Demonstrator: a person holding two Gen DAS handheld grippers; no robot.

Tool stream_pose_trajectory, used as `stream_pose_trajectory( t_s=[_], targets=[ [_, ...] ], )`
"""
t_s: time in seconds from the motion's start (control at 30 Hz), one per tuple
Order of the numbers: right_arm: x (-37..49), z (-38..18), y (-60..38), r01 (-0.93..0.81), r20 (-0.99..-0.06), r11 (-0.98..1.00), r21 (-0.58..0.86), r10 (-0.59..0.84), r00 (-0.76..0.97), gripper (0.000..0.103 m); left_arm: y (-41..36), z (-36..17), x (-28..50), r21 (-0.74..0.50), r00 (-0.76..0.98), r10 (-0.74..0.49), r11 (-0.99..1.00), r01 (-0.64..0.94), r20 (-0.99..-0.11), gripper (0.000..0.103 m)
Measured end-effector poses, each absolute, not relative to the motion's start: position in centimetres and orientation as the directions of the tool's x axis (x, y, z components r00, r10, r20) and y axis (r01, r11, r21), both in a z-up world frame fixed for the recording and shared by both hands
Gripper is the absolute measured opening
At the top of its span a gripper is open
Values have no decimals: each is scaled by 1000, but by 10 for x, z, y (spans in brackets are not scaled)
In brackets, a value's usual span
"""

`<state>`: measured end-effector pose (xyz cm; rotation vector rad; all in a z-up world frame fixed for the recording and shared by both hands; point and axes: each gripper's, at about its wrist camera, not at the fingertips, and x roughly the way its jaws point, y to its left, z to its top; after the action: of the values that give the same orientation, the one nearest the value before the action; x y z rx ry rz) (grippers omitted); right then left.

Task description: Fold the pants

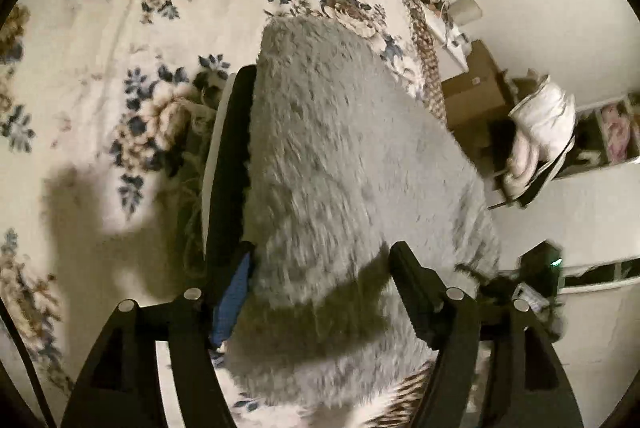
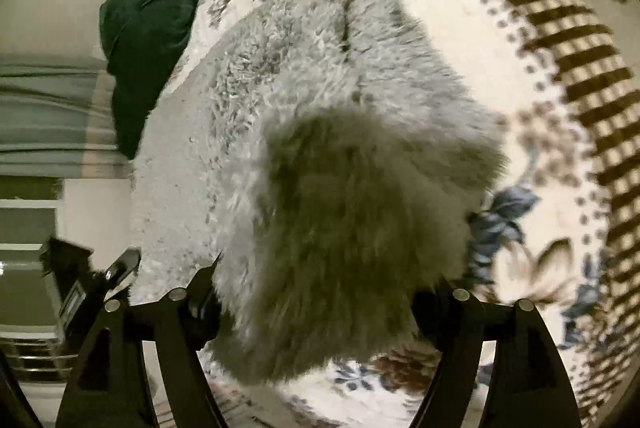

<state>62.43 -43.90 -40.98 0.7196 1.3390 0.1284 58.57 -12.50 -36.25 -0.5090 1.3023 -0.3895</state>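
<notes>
Bed: a floral bedspread [image 1: 100, 40] fills the left and top of the left wrist view and the right side of the right wrist view, its checked border along the far right edge there.
Pants: grey, shaggy fleece pants [image 1: 340, 156] run from bottom centre toward upper centre of the left view, lifted over the bed; in the right view the pants bulk sits mid-frame, a shadowed fold hanging nearest the camera.
Left gripper [image 1: 320, 260]: jaws spread wide around the fabric; whether they actually pinch it cannot be told, since pile hides the contact.
Right gripper [image 2: 316, 292]: fleece buries the tips; grip state cannot be told.
Key relation: the garment's long axis lies straight ahead of both sets of jaws, away from the cameras, each gripper at the near end, so the fold likely carries this end forward over the rest.
Pillow: a dark green cushion [image 2: 152, 28], upper left of the right view.
Clutter: cardboard boxes [image 1: 476, 88], right of the left view.
</notes>
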Motion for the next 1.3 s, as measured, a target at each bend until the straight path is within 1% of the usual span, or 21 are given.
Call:
stream_pose_trajectory(
  t_s=[0.03,0.07,0.1,0.13,0.17,0.23,0.27,0.3,0.33,0.4,0.5,0.53,0.6,0.67,0.7,0.73,0.87,1.0,1.17,1.3],
  targets=[
    [617,-404,-438,324,-854,793,516,449,262,85,-127,-357,585,-525,240,-511,851,7,-825,67],
    [600,-405,-441,326,-856,795,512,442,268,86,-129,-356,580,-490,257,-477,872,17,-840,67],
    [591,-399,-440,319,-854,797,513,437,282,86,-133,-356,574,-476,260,-468,879,36,-844,68],
    [585,-397,-436,310,-860,808,501,425,282,92,-137,-358,571,-445,262,-443,894,56,-857,70],
    [579,-397,-432,300,-876,830,470,399,269,93,-142,-362,568,-397,268,-401,915,74,-876,70],
    [569,-410,-429,308,-901,852,423,360,242,93,-145,-378,567,-352,257,-363,932,90,-896,71],
    [565,-417,-428,315,-910,857,407,352,220,95,-145,-389,567,-328,240,-340,940,90,-909,74],
    [563,-428,-429,322,-921,865,384,336,197,96,-145,-397,566,-328,225,-340,940,91,-913,75],
    [566,-436,-428,323,-930,874,363,319,181,98,-145,-404,566,-324,213,-336,942,88,-918,78],
    [566,-448,-423,305,-952,903,304,273,140,99,-146,-408,564,-317,209,-328,944,89,-921,79],
    [570,-440,-419,256,-970,941,223,186,159,101,-154,-385,554,-265,246,-287,957,119,-926,79],
    [568,-430,-416,241,-972,951,195,154,179,101,-155,-374,550,-248,275,-274,961,124,-922,80],
    [563,-397,-405,198,-967,975,97,44,252,101,-157,-349,538,-186,348,-219,974,126,-911,80],
    [554,-365,-392,170,-949,985,0,-53,311,101,-158,-330,528,-136,383,-169,984,113,-908,91],
    [549,-348,-386,161,-938,987,-23,-77,338,101,-158,-317,523,-115,396,-147,988,103,-906,92],
    [544,-337,-382,159,-931,987,-30,-86,354,101,-156,-309,520,-99,406,-130,991,95,-905,94],
    [511,-286,-369,172,-907,985,-29,-98,410,101,-150,-257,494,-64,450,-92,995,77,-888,94],
    [463,-225,-358,190,-882,982,-15,-102,460,101,-142,-204,461,-60,499,-92,995,79,-862,94],
    [401,-146,-340,193,-842,981,-33,-131,523,101,-137,-140,406,-39,570,-90,994,101,-817,94],
    [349,-87,-327,181,-808,983,-33,-133,575,101,-136,-104,361,-26,601,-97,992,125,-794,94]
  ],
)
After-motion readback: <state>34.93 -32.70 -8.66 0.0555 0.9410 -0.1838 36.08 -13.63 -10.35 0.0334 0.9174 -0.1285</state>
